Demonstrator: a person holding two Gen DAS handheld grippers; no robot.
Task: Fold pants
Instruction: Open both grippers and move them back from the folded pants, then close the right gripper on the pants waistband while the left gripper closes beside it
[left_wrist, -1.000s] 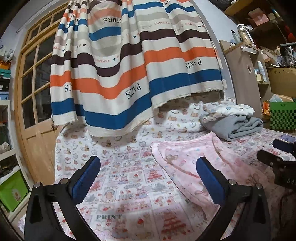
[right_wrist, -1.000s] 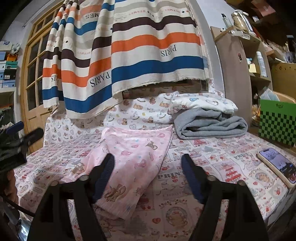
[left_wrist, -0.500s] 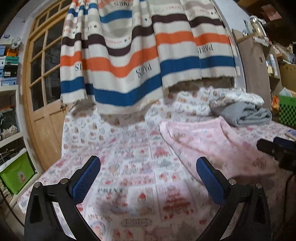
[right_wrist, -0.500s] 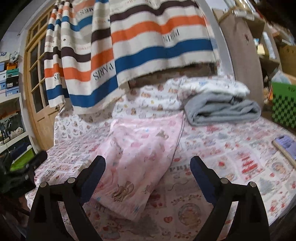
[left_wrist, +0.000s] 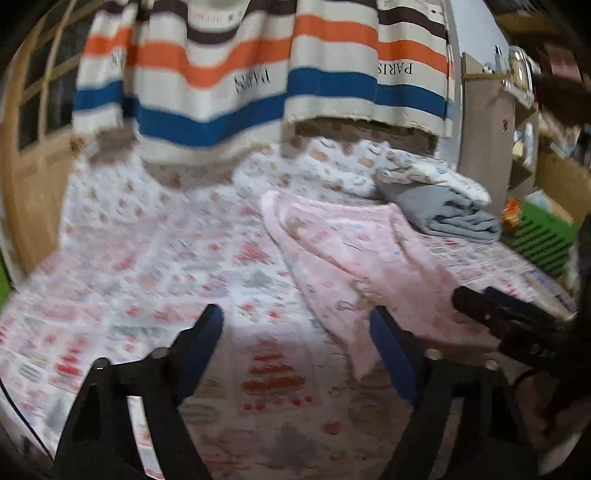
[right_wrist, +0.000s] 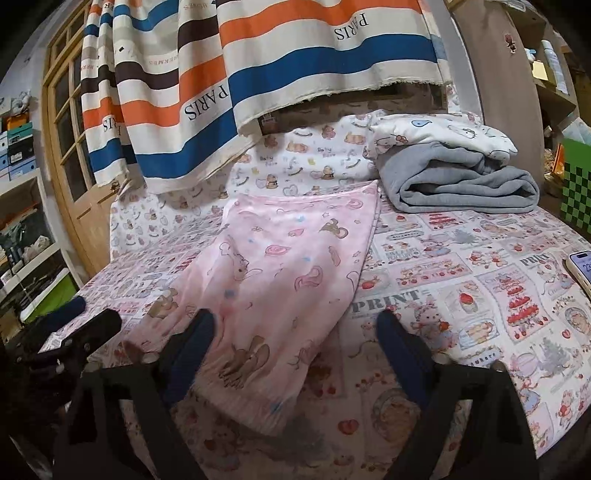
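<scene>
The pink pants (right_wrist: 284, 280) lie folded on the bed (right_wrist: 480, 258) while my left gripper (left_wrist: 295, 343) and right gripper (right_wrist: 295, 343) hold their fingers apart, empty.

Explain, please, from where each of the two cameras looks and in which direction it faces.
Left wrist: sits behind the open left gripper, facing across the bed toward the striped curtain; the right gripper shows at right.
Right wrist: sits behind the open right gripper, over the pink pants; the left gripper shows at left.
Shared: pants, grey blanket, curtain.
</scene>
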